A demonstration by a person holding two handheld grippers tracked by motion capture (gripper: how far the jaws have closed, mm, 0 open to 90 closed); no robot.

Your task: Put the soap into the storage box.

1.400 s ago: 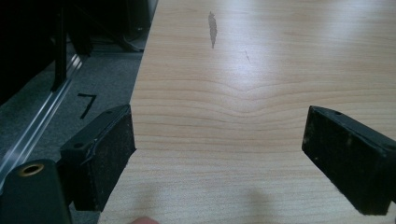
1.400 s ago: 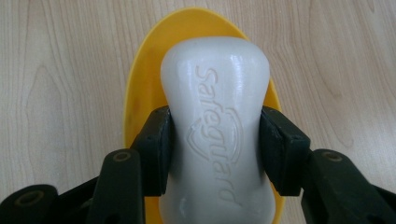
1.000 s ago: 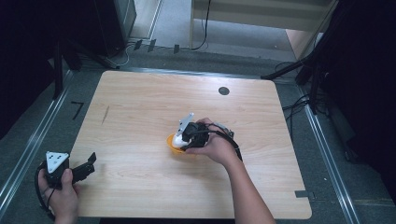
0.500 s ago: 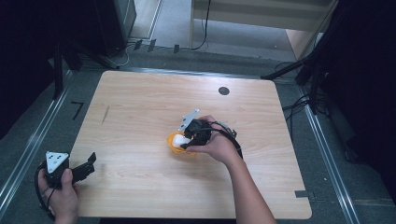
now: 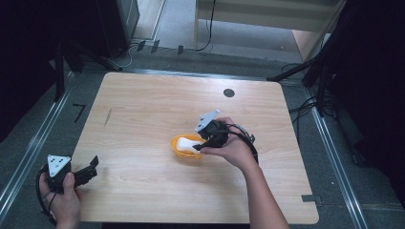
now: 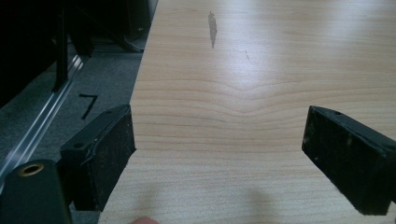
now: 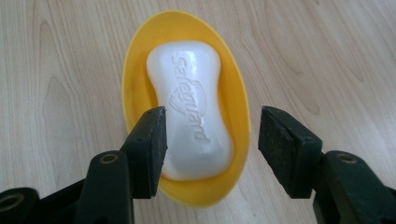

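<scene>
Your right gripper (image 7: 212,144) hangs over the yellow dish (image 7: 135,84), jaws spread either side of the soap (image 7: 191,102). Your left gripper (image 6: 219,154) gapes wide above the table (image 6: 261,70) edge.

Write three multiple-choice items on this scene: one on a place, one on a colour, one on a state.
1. Where does the soap bar lie?
A. in the dish
B. on bare table
C. on the floor

2. What colour is the dish?
A. blue
B. yellow-orange
C. green

3. How do the right gripper's jaws stand?
A. shut on the soap
B. shut and empty
C. open, astride the soap and dish

Key: 1 A, the white bar sits inside the dish's rim; 2 B, the right gripper view shows it yellow-orange; 3 C, a gap shows between the jaws.
</scene>
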